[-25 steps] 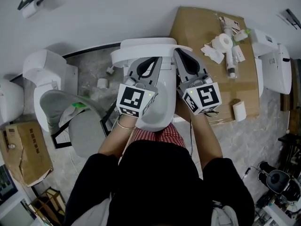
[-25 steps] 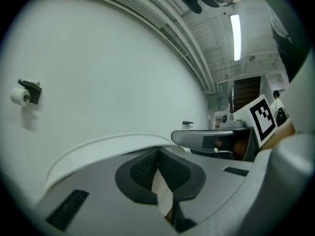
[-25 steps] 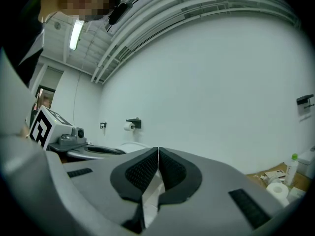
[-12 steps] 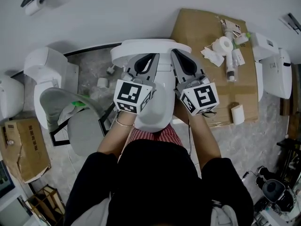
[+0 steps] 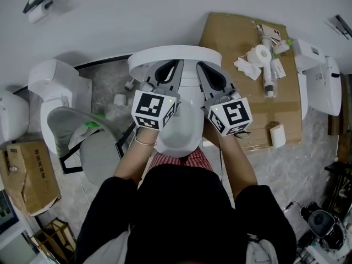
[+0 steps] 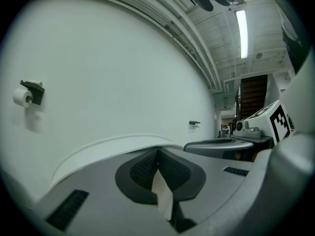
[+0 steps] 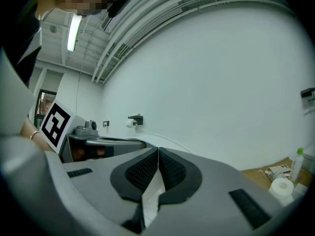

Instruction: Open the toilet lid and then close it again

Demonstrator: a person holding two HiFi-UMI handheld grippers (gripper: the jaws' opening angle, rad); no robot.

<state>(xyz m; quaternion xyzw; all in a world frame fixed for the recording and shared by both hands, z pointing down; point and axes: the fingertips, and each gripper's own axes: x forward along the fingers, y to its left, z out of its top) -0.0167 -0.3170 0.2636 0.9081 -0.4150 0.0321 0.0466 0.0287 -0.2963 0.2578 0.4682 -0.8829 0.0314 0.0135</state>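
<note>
The white toilet lid (image 5: 173,54) stands raised, and its curved rim shows as an arc near the wall. Below it lies the white seat and bowl (image 5: 179,136), right in front of the person's legs. My left gripper (image 5: 166,70) sits on the rim's left part, shut, with a white sliver of the lid between its pads. My right gripper (image 5: 212,72) is shut the same way on the rim's right part. In the left gripper view the left gripper (image 6: 158,154) points at the wall, with the lid rim (image 6: 108,146) just beyond. The right gripper (image 7: 158,154) shows likewise in its own view.
Another white toilet (image 5: 55,81) with a grey seat (image 5: 82,131) stands at the left. A sheet of cardboard (image 5: 236,32) with paper rolls and bottles lies at the right, beside a further white fixture (image 5: 319,76). A paper holder (image 5: 38,4) hangs on the wall. A cardboard box (image 5: 27,175) sits lower left.
Both grippers have risen and moved toward the wall with the lid. The lid's rim now shows wider and closer to the camera, and the bowl below looks shorter.
</note>
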